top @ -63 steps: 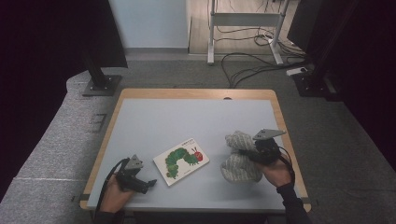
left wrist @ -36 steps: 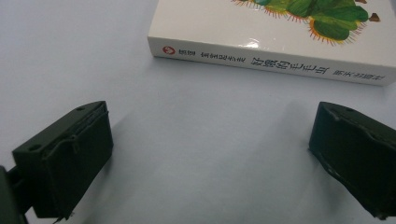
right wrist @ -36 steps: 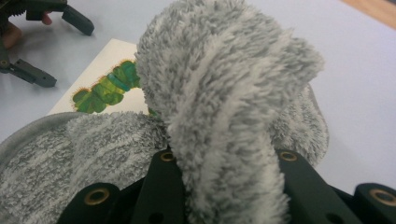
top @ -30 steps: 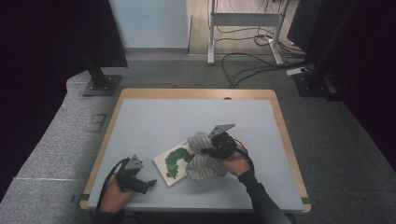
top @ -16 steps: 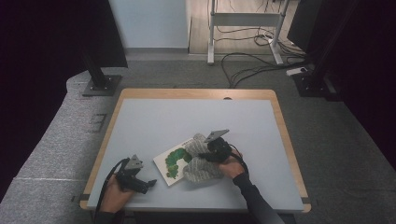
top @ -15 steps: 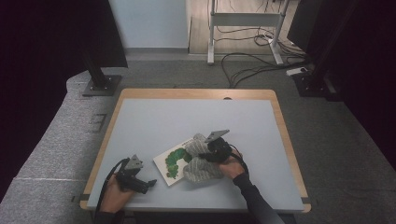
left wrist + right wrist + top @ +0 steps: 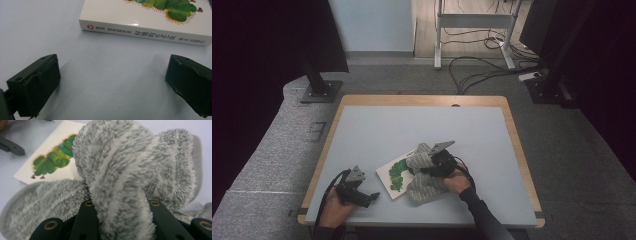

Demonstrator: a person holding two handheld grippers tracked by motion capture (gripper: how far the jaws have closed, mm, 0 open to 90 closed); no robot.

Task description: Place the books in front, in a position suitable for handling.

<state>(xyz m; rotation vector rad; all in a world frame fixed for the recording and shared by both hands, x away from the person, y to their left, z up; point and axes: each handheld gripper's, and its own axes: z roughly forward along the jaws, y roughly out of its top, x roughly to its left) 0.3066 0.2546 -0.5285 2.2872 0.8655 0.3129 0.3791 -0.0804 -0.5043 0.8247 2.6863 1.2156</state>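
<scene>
On the pale blue desk (image 7: 377, 130), toward its six o'clock edge, a fluffy grey knitted garment (image 7: 424, 175) is held bunched in the right gripper (image 7: 439, 162), whose jaws are clamped on a thick fold of it; in the right gripper view the fold (image 7: 117, 182) rises between the two black jaws. The garment's lower part rests on the desk and overlaps the three o'clock edge of a white picture book with a green caterpillar on its cover (image 7: 396, 175). The left gripper (image 7: 362, 195) lies at about nine o'clock from the book, its jaws wide apart and empty, with the book's spine (image 7: 145, 33) just ahead of them.

The step in hand is judged to be setting the garment down at or on the book. For this to go well, the fold should be lowered until the cloth is borne by the surface below before the jaws are parted, and the gripper drawn back along its own axis so that no loops are snagged. The book may be steadied from nine o'clock if it slides.
</scene>
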